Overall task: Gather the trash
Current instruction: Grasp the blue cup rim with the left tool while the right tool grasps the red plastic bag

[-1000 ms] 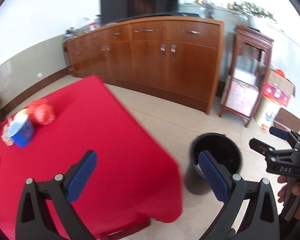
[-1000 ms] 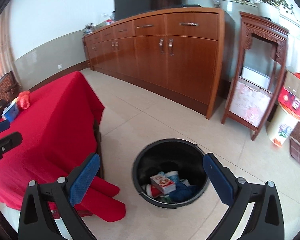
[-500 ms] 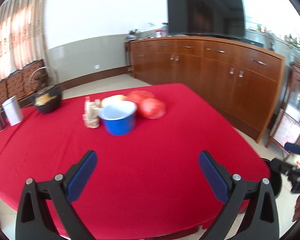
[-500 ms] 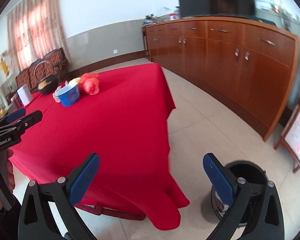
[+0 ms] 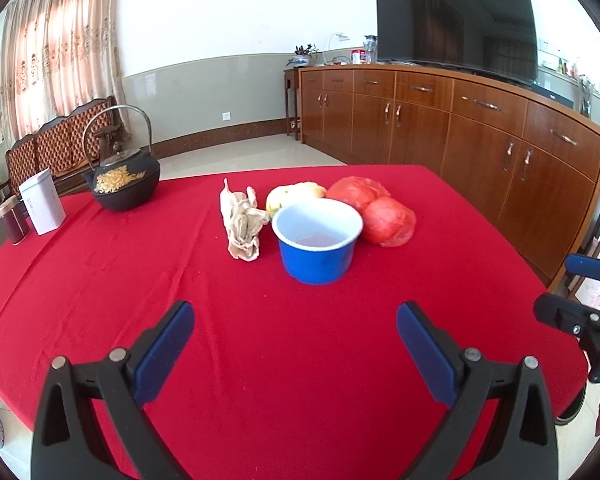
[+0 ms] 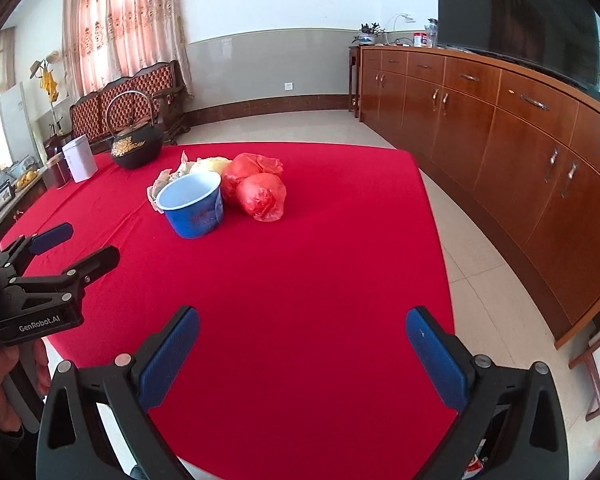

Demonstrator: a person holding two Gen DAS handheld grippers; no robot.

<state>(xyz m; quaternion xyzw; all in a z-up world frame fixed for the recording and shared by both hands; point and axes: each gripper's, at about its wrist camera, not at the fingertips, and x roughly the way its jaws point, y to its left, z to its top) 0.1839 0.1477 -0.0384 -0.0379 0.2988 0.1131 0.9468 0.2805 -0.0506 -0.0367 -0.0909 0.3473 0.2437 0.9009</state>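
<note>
The left gripper (image 5: 294, 336) and the right gripper (image 6: 302, 344) both had their jaws released wide and empty, above the smooth red cloth of the worktop (image 5: 100, 280). Further out stood a round blue paper cup (image 5: 318, 242), touching a crumpled beige wrapper (image 5: 242, 220) and shiny red plastic bags (image 5: 380, 212).

crumpled wrapper (image 6: 162, 180) mostly hidden behind blue cup (image 6: 192, 210)

Domestic living room: long wooden sideboard (image 5: 460, 120) bearing a flat-screen television (image 5: 456, 24), lace curtains (image 5: 60, 48), upholstered wooden bench (image 6: 132, 96), tiled floor (image 6: 480, 280), and a red-clothed counter (image 5: 260, 320) with an iron teapot (image 5: 124, 180).
</note>
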